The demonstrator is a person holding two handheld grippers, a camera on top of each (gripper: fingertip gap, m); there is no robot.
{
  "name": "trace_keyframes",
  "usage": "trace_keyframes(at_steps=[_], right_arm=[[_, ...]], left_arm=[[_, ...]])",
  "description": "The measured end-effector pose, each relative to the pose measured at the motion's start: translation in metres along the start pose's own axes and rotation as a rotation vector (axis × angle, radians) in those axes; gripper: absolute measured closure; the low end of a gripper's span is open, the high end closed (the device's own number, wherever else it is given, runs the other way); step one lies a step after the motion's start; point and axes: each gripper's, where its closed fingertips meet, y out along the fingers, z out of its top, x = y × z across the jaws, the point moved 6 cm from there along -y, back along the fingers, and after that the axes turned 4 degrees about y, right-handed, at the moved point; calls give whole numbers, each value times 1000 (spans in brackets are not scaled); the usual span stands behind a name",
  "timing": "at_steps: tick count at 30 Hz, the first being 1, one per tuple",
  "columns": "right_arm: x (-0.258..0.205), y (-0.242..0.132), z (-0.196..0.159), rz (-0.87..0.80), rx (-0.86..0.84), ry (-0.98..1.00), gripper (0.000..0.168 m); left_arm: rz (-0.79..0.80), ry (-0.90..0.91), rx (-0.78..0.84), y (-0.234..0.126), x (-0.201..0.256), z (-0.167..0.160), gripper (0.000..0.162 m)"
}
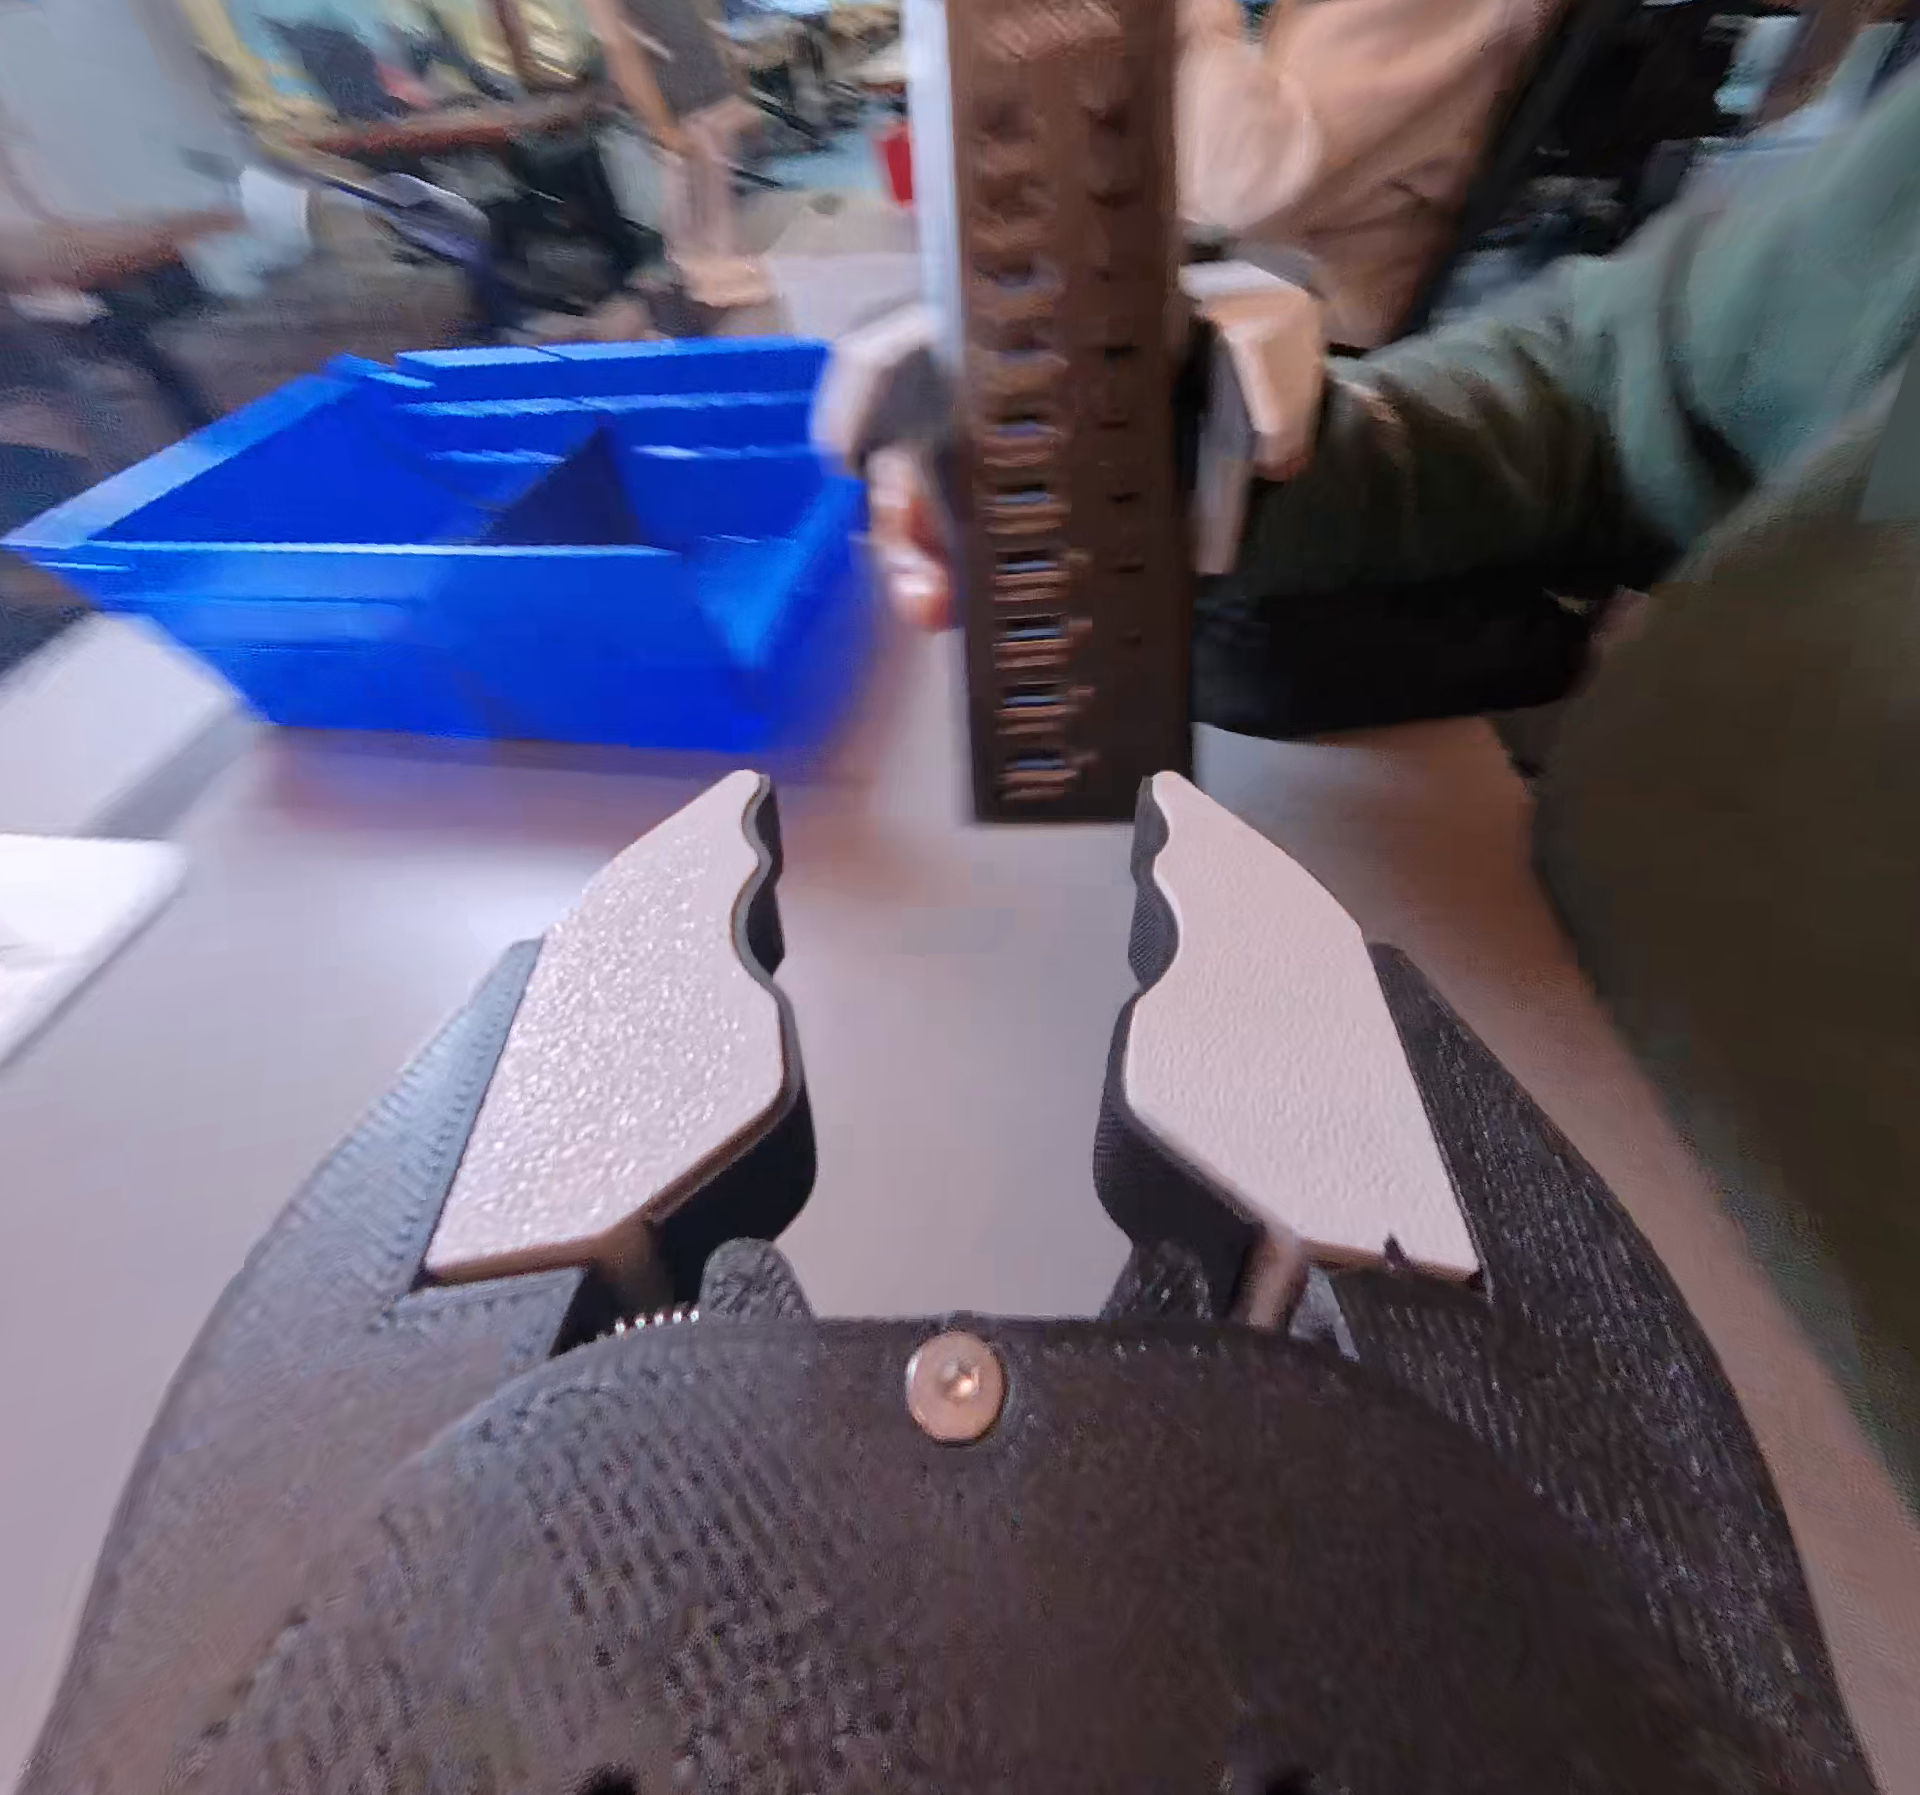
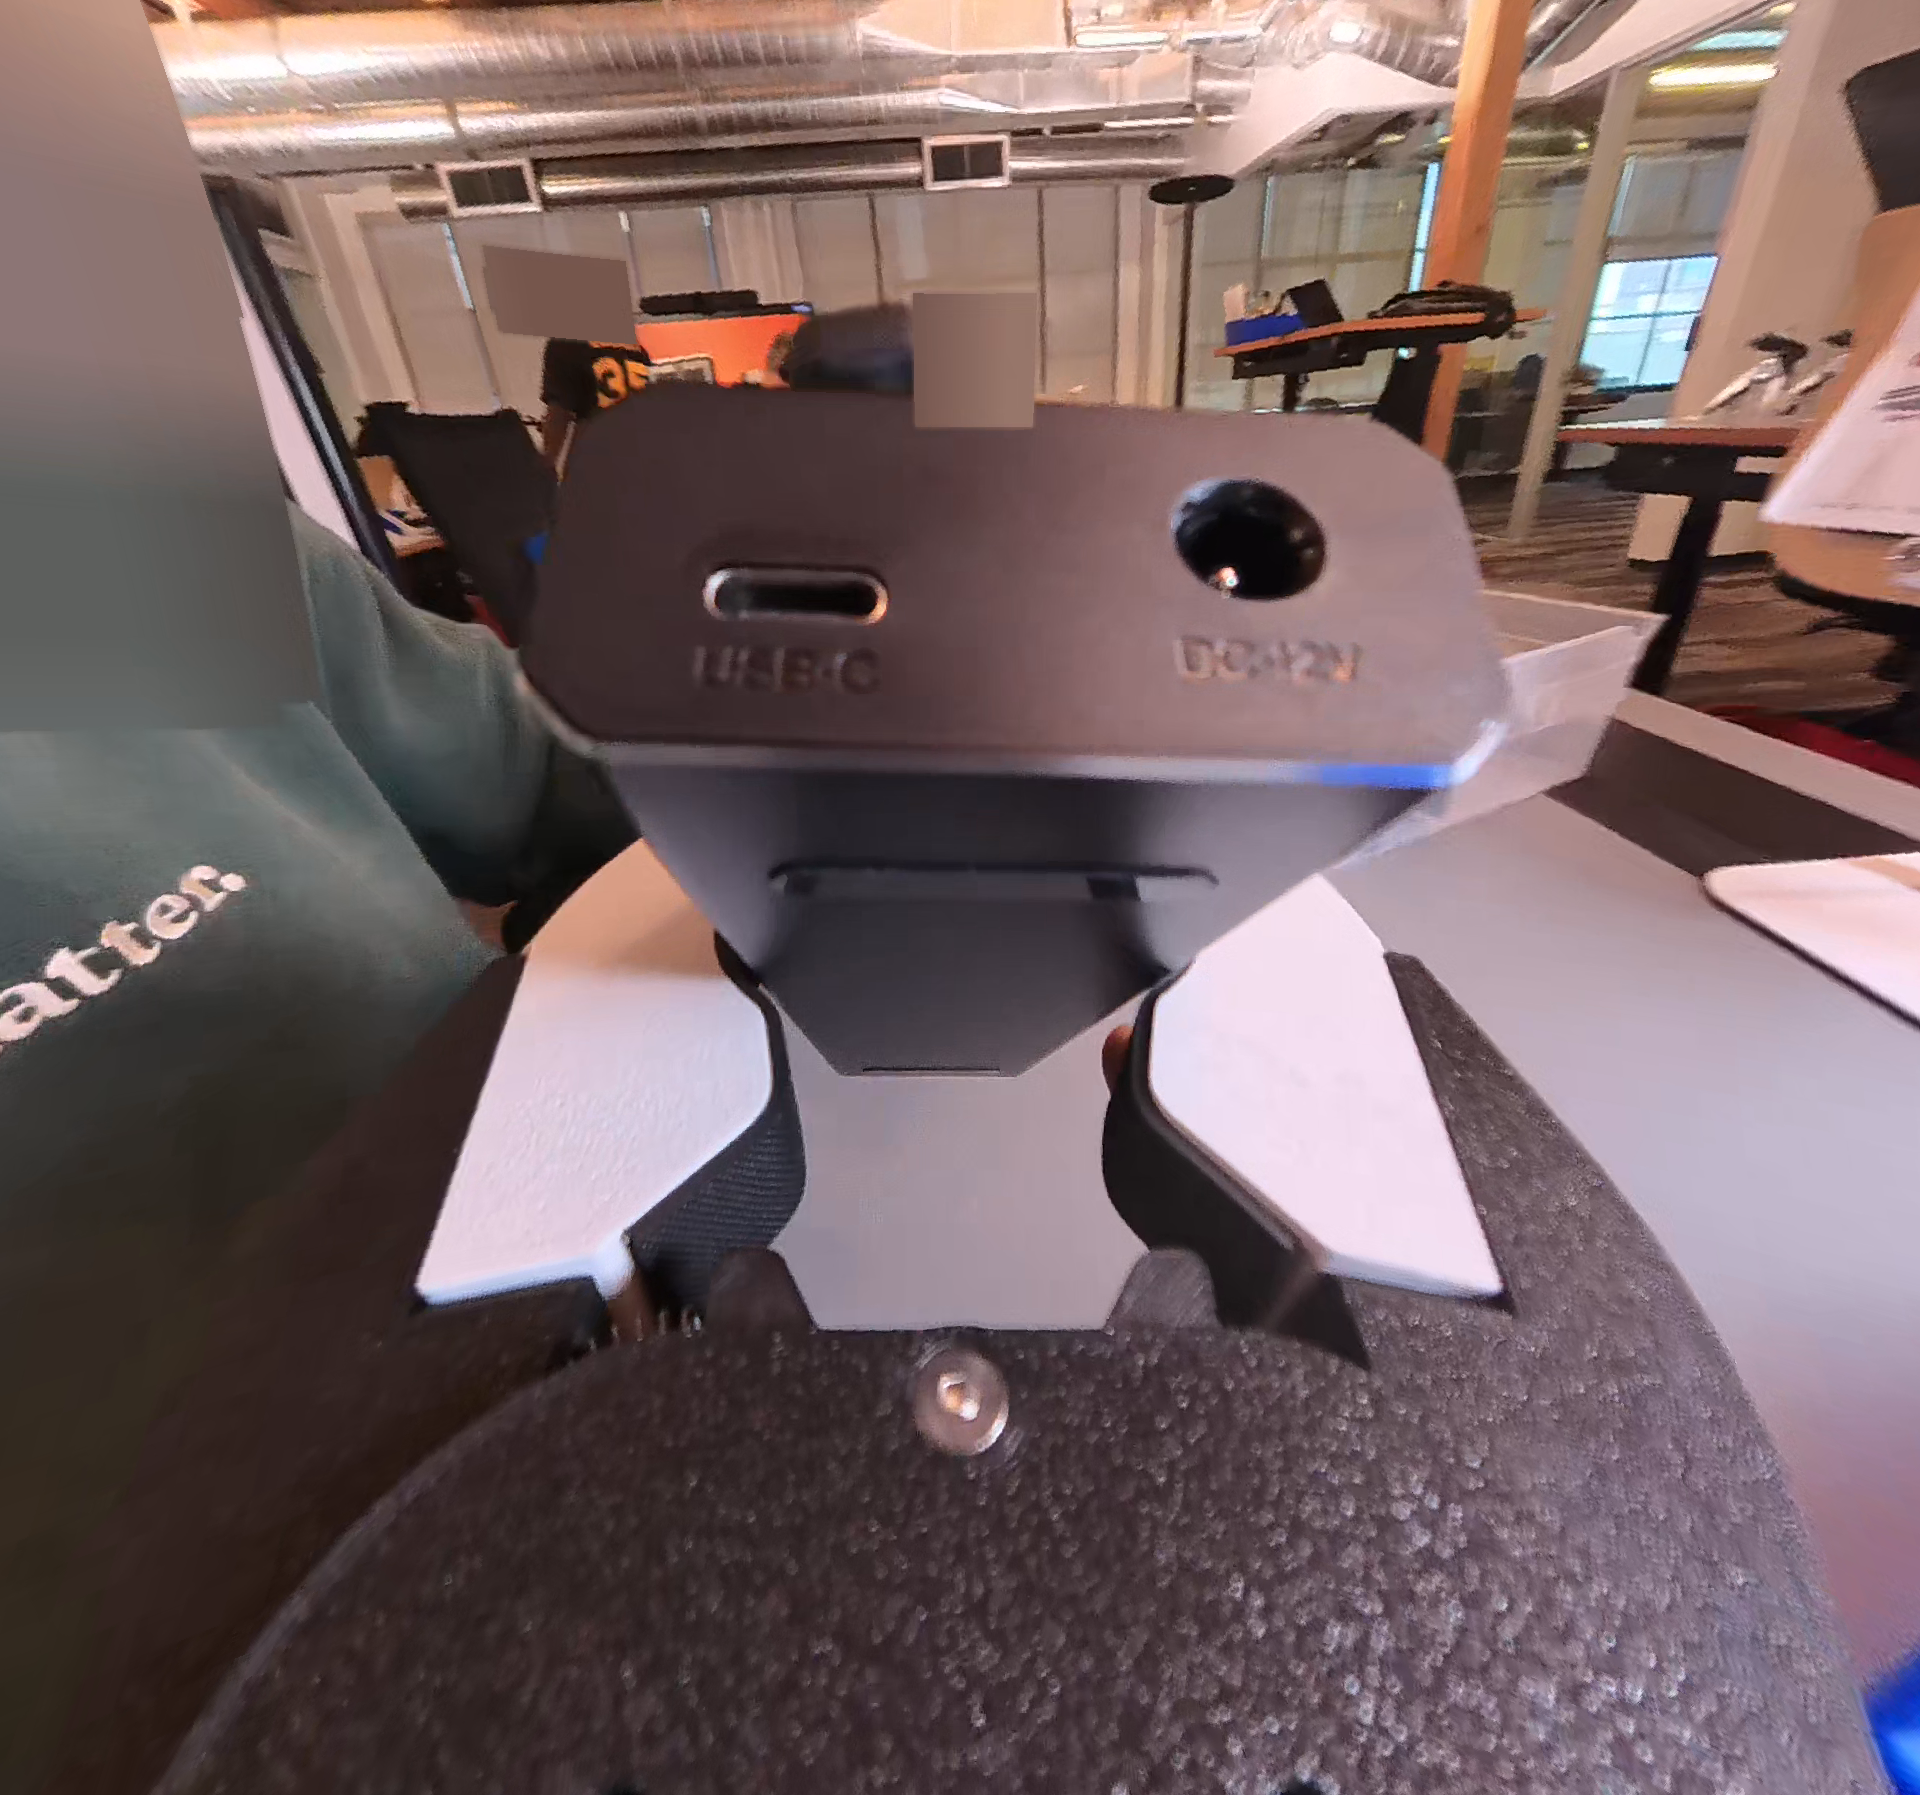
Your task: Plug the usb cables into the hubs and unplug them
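Left wrist view: the left tool [image 1: 956, 810], jaws apart and empty, faces the hub [image 1: 1075, 395] at twelve o'clock, standing upright above the bench [image 1: 312, 1070], clamped in the right tool [image 2: 951, 1028]; no cable visible.

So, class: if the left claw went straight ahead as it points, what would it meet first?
Probably the hub, standing upright just right of centre ahead of the open left claw; blur makes depth uncertain.

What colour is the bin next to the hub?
Bright blue. The bin shows best in the left wrist view, left of the upright hub.
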Motion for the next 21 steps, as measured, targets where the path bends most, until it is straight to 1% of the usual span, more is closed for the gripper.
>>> trace_keyframes(at_steps=[2,4,6,8,9,11,12,14,16,17,18,21], right_arm=[[8,-9,6,-58,2,-13,97],[15,-16,9,-89,13,-1,97],[20,-19,9,-93,22,18,97],[21,-17,6,-92,13,26,97],[20,-16,4,-90,2,23,97],[18,-13,0,-86,-21,13,97],[17,-12,-2,-83,-31,10,97],[16,-10,-5,-77,-43,14,97],[17,-10,-7,-76,-49,27,97],[18,-10,-8,-77,-52,33,97],[19,-11,-9,-77,-54,39,96],[22,-12,-10,-75,-56,56,97]], left_arm=[[193,27,8,-43,-41,13,108],[371,15,-21,-90,-86,14,121],[475,-75,-158,-127,-130,-4,128],[552,-149,-409,-154,-170,-41,133],[562,-176,-537,-162,-185,-63,134],[508,-239,-728,-166,-201,-101,138],[482,-254,-813,-166,-205,-117,139],[463,-226,-990,-167,-213,-140,139],[403,-248,-1109,-167,-215,-155,140],[405,-229,-1160,-168,-218,-160,139],[396,-205,-1203,-170,-219,-163,142],[366,-206,-1242,-169,-221,-166,146]])
